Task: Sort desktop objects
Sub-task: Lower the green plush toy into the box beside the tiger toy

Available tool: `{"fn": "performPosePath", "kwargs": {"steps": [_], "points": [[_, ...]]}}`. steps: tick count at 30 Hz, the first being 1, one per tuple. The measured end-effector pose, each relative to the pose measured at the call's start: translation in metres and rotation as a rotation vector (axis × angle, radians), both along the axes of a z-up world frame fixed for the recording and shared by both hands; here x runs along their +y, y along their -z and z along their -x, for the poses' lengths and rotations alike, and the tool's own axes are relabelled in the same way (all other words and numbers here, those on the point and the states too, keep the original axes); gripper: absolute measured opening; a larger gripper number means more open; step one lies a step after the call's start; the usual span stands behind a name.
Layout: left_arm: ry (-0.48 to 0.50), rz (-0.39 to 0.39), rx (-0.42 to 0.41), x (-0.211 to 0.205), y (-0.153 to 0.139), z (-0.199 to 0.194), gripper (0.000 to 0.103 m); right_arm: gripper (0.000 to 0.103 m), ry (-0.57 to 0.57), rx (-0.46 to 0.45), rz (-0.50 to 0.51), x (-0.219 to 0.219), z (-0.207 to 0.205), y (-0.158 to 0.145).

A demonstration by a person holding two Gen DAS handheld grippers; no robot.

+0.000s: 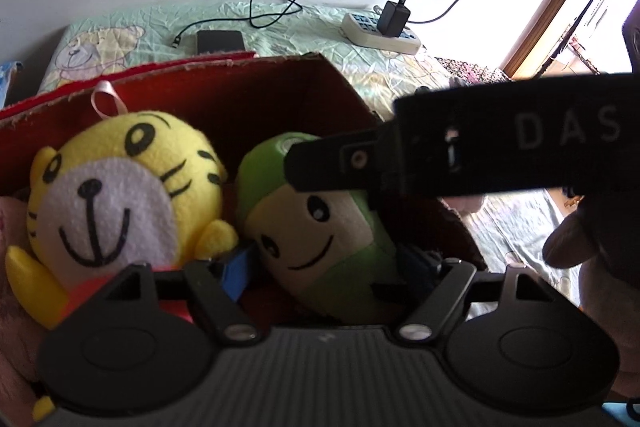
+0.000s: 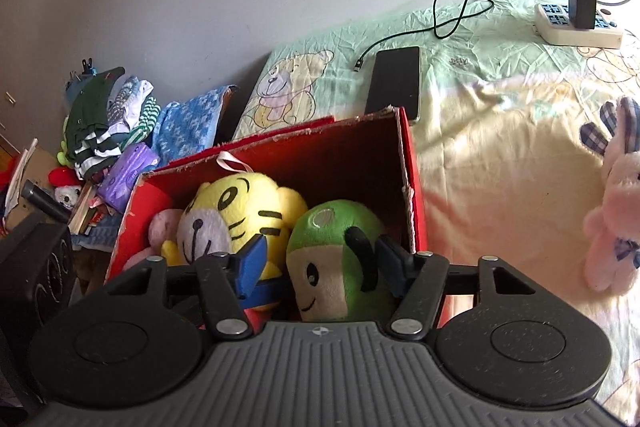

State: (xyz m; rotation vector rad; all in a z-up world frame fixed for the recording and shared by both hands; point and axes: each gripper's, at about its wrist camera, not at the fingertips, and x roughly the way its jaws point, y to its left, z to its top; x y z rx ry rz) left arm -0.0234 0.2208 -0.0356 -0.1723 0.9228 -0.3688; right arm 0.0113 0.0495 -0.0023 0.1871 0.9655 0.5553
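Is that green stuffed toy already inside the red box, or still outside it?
Inside. The green stuffed toy sits within the red box walls beside the yellow tiger plush, between the right hand-held gripper fingers; whether they squeeze it, I cannot tell.

Red box (image 2: 408, 163), dark red inside. Yellow tiger toy (image 2: 240, 215): black stripes, white muzzle, pink ribbon loop. Green toy (image 2: 340, 247): cream face, black eyes and smile. Pale green sheet (image 2: 480, 67) printed with a tan bear. Black phone (image 2: 394, 81), black cable (image 2: 460, 11), black charger (image 2: 582, 5) on white power strip (image 2: 580, 35). Pink rabbit toy (image 2: 612, 223), blue checked ears. Blue patterned towel (image 2: 188, 123).
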Motion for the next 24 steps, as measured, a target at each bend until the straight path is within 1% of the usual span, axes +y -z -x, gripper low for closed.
{"fn": "performPosePath", "kwargs": {"steps": [4, 5, 10, 20, 24], "points": [[-0.003, -0.023, 0.008, -0.005, 0.000, -0.001, 0.081, 0.057, 0.006, 0.008, 0.029, 0.004, 0.001, 0.005], [-0.003, -0.032, 0.008, -0.006, 0.000, -0.001, 0.082, 0.054, 0.011, 0.004, 0.029, 0.003, 0.001, 0.005], [-0.008, -0.041, 0.016, -0.008, -0.001, -0.003, 0.082, 0.050, 0.027, 0.004, 0.018, -0.001, 0.002, 0.007], [-0.010, -0.077, 0.040, -0.012, -0.001, -0.008, 0.084, 0.049, 0.032, 0.000, -0.046, -0.008, 0.004, 0.014], [-0.011, -0.087, 0.043, -0.013, -0.002, -0.008, 0.084, 0.049, 0.023, -0.030, -0.038, -0.007, 0.008, 0.015]]}}
